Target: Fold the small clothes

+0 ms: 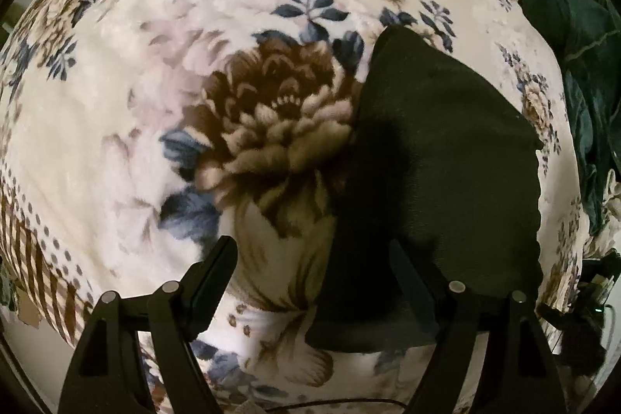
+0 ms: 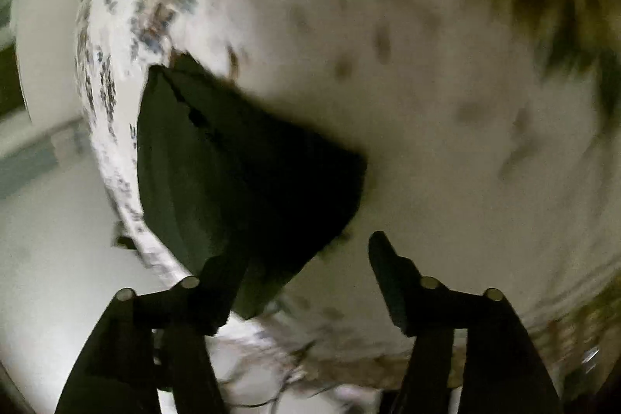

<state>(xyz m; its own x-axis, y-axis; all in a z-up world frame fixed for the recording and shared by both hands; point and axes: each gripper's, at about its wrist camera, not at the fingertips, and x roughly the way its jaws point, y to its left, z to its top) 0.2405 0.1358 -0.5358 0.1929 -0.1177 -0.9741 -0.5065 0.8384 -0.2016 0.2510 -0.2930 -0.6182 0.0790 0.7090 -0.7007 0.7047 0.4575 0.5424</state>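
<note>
Below the left tool [image 1: 310,255], a plush blanket [image 1: 116,142] covers the bed, cream with a big brown flower [image 1: 279,111] and blue leaves printed on it, and a striped, dotted border along its left edge. A dark folded garment [image 1: 446,161] lies flat on the blanket, right of the flower, its near left part under the tool's right finger. Both tools stand released, jaws apart, nothing gripped. A heap of dark green cloth [image 1: 574,45] sits at the far right. From the blurred right wrist view, the garment [image 2: 240,173] lies near the blanket's [image 2: 427,84] left edge, ahead of the right tool [image 2: 306,251], with pale floor [image 2: 58,258] beyond.
</note>
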